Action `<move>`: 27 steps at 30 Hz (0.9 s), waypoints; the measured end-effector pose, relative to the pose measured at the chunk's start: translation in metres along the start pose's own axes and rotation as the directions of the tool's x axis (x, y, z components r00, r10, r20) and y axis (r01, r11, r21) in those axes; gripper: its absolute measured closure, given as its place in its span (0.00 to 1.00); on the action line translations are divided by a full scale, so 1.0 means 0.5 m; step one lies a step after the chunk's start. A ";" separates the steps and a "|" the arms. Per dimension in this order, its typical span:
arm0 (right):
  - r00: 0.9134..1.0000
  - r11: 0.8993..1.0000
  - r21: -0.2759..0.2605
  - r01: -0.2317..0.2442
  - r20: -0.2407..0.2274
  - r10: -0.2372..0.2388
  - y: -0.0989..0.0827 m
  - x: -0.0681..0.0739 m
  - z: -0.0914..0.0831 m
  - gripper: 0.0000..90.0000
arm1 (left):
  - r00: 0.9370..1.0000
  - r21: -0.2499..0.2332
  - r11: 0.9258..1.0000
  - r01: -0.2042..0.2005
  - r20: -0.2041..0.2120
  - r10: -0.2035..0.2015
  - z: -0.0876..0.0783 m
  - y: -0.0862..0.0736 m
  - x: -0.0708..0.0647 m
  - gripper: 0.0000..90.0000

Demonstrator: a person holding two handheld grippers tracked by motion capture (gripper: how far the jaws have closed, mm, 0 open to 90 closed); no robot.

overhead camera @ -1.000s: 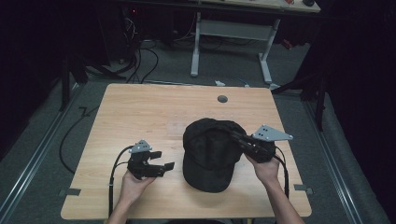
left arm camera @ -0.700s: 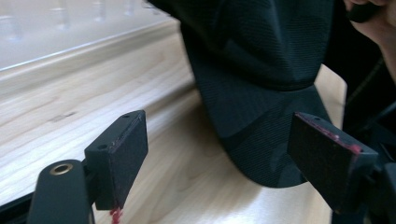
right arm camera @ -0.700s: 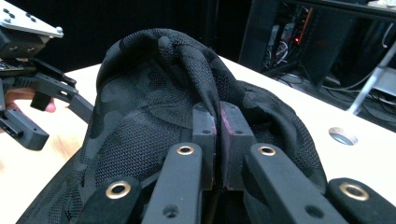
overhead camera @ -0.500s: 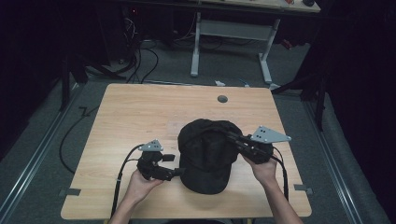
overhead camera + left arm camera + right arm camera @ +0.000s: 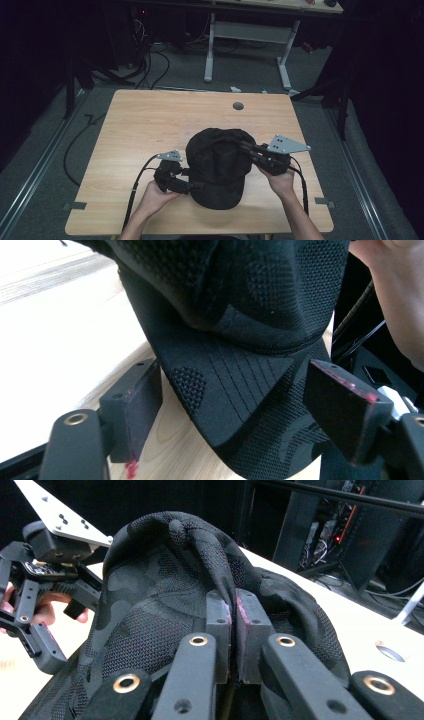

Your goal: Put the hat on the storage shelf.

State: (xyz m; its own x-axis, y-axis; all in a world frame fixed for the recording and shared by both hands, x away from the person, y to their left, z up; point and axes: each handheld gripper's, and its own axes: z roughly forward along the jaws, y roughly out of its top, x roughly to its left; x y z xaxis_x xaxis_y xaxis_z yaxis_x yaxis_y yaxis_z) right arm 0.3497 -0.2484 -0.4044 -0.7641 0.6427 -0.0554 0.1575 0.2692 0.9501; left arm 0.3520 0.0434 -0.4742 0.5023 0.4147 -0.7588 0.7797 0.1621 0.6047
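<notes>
- Two grippers work one cap (image 5: 218,167), low centre of the high view.
- Since a second ago our left gripper (image 5: 192,186) has slid right to the brim; its jaws, just closing slightly, straddle it without pressing.
- We judge a second grip is near.
- Our right gripper (image 5: 248,148) pinches the crown fabric.
- The cap's long axis runs up-down, brim toward the bottom edge.
</notes>
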 end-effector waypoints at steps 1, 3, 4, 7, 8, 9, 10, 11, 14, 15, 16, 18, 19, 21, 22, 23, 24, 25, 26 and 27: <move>1.000 1.000 0.000 0.000 0.000 0.000 0.000 0.000 0.000 0.96 | 1.000 0.001 1.000 -0.001 0.003 0.001 0.000 0.000 0.000 0.27; 1.000 1.000 -0.002 0.002 -0.008 -0.002 0.002 0.001 0.001 0.96 | 1.000 0.007 1.000 -0.001 0.011 0.001 0.000 -0.001 -0.001 0.30; 1.000 1.000 -0.009 0.007 -0.013 -0.007 0.003 0.002 0.002 0.96 | 1.000 0.012 1.000 -0.002 0.016 0.002 -0.001 -0.002 -0.001 0.31; 1.000 1.000 -0.011 0.016 -0.023 -0.016 0.006 0.004 0.005 0.96 | 1.000 0.020 1.000 -0.010 0.024 0.010 -0.001 -0.005 -0.004 0.40; 0.999 1.000 -0.018 0.023 -0.024 -0.023 0.007 0.006 0.008 0.96 | 0.999 0.031 1.000 -0.006 0.031 0.005 -0.002 -0.006 -0.005 0.44; 0.999 0.999 -0.019 0.028 -0.025 -0.029 0.009 0.006 0.007 0.96 | 0.999 0.031 1.000 -0.006 0.031 0.005 -0.002 -0.006 -0.005 0.46; 0.999 0.999 -0.022 0.028 -0.028 -0.029 0.010 0.006 0.006 0.96 | 0.999 0.037 0.999 -0.013 0.034 0.012 -0.003 -0.007 -0.005 0.48; 0.999 0.999 -0.022 0.028 -0.028 -0.029 0.010 0.006 0.006 0.96 | 0.999 0.037 0.999 -0.017 0.036 0.016 -0.004 -0.007 -0.007 0.48; 0.999 0.999 -0.038 0.034 -0.029 -0.035 0.015 0.006 0.005 0.96 | 0.998 0.028 1.000 -0.008 0.055 0.006 -0.009 -0.004 -0.009 0.53; 0.999 0.999 -0.043 0.031 -0.034 -0.033 0.016 0.006 0.004 0.96 | 0.998 0.019 1.000 0.001 0.061 -0.003 -0.011 -0.003 -0.011 0.55; 0.999 0.998 -0.048 0.027 -0.033 -0.029 0.016 0.005 0.004 0.96 | 0.998 0.018 1.000 0.002 0.066 -0.004 -0.013 -0.001 -0.011 0.56; 0.999 0.998 -0.057 0.020 -0.035 -0.022 0.015 0.000 0.004 0.96 | 0.996 0.015 1.000 0.013 0.087 -0.015 -0.017 0.002 -0.012 0.60; 0.999 0.998 -0.057 0.020 -0.035 -0.022 0.015 0.000 0.004 0.96 | 0.995 0.012 1.000 0.021 0.096 -0.022 -0.019 0.003 -0.014 0.60; 0.999 0.998 -0.063 0.017 -0.035 -0.019 0.015 -0.003 0.004 0.96 | 0.993 0.016 1.000 0.024 0.118 -0.025 -0.023 0.004 -0.017 0.65; 0.999 0.998 -0.066 0.016 -0.035 -0.018 0.015 -0.003 0.004 0.96 | 0.991 0.018 0.999 0.028 0.128 -0.030 -0.024 0.004 -0.018 0.66; 0.999 0.997 -0.069 0.017 -0.035 -0.020 0.015 -0.004 0.004 0.96 | 0.990 0.023 0.999 0.031 0.136 -0.034 -0.025 0.004 -0.019 0.68; 0.999 0.997 -0.072 0.018 -0.035 -0.021 0.015 -0.004 0.005 0.96 | 0.990 0.026 0.999 0.035 0.139 -0.038 -0.025 0.004 -0.020 0.70; 0.999 0.997 -0.074 0.023 -0.035 -0.026 0.016 -0.004 0.005 0.96 | 0.989 0.032 0.999 0.035 0.143 -0.039 -0.026 0.004 -0.020 0.72; 0.999 0.997 -0.076 0.026 -0.037 -0.029 0.015 -0.004 0.007 0.95 | 0.988 0.036 0.999 0.034 0.146 -0.039 -0.026 0.003 -0.020 0.73; 0.999 0.997 -0.077 0.030 -0.038 -0.033 0.015 -0.004 0.008 0.95 | 0.988 0.044 0.999 0.032 0.152 -0.038 -0.026 0.002 -0.020 0.74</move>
State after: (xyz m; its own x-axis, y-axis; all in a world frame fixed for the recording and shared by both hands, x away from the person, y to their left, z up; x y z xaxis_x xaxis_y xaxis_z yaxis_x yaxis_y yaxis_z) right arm 0.3547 -0.2449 -0.3983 -0.7923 0.6055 -0.0747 0.0862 0.2324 0.9688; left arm 0.3430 0.0510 -0.4627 0.5231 0.2670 -0.8093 0.8109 0.1362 0.5691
